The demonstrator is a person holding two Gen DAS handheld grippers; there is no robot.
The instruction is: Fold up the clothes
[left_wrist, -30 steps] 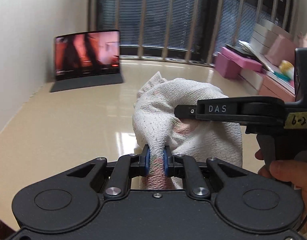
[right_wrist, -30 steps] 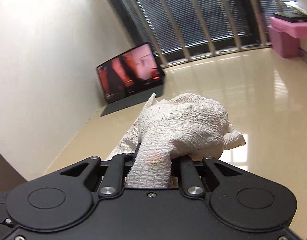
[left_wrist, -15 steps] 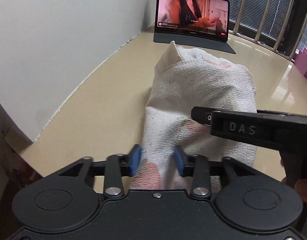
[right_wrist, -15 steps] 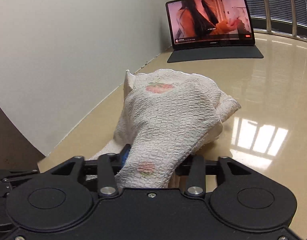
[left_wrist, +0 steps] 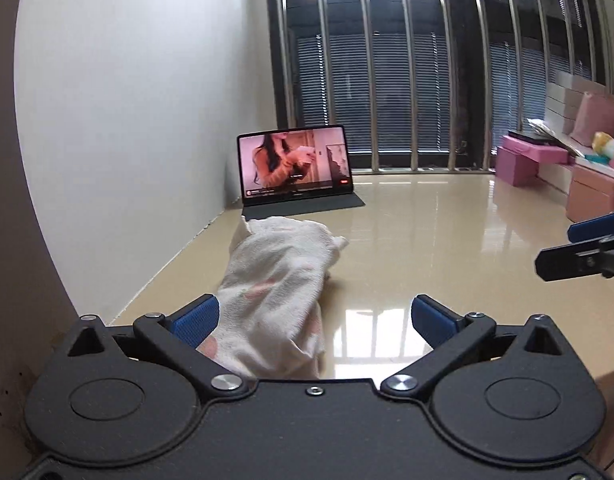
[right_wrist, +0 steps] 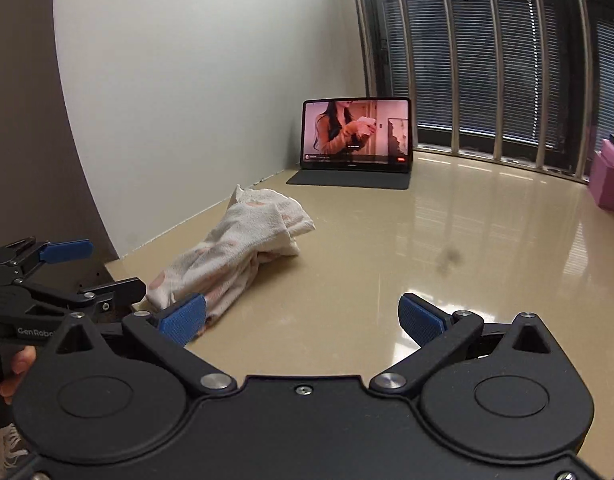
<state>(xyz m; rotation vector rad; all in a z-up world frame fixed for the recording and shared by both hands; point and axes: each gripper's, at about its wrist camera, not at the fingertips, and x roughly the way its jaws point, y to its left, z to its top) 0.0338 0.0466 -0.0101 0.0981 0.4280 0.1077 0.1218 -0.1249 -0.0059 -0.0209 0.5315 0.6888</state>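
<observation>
A white crinkled garment (left_wrist: 275,280) with pink prints lies bunched in a long bundle on the glossy beige table (left_wrist: 447,248), close to the wall. My left gripper (left_wrist: 313,316) is opening wide. The garment's near end lies loose between its fingers beside the left pad (left_wrist: 197,318), unpressed. My right gripper (right_wrist: 303,316) is also opening, with only bare table between its pads. The garment (right_wrist: 243,240) ends beside its left pad (right_wrist: 183,318). Each gripper shows at the edge of the other's view: right gripper (left_wrist: 579,248), left gripper (right_wrist: 67,272).
A tablet (left_wrist: 295,168) on a dark keyboard cover plays a video at the back by the white wall (left_wrist: 147,120). Barred windows with blinds run behind it. Pink boxes (left_wrist: 523,160) stand at the right. The table's edge lies near left. A hand (right_wrist: 19,364) holds the left gripper's handle.
Both grippers let go of the garment, spread their jaws wide and drew back. The garment now rests on the table by the wall.
</observation>
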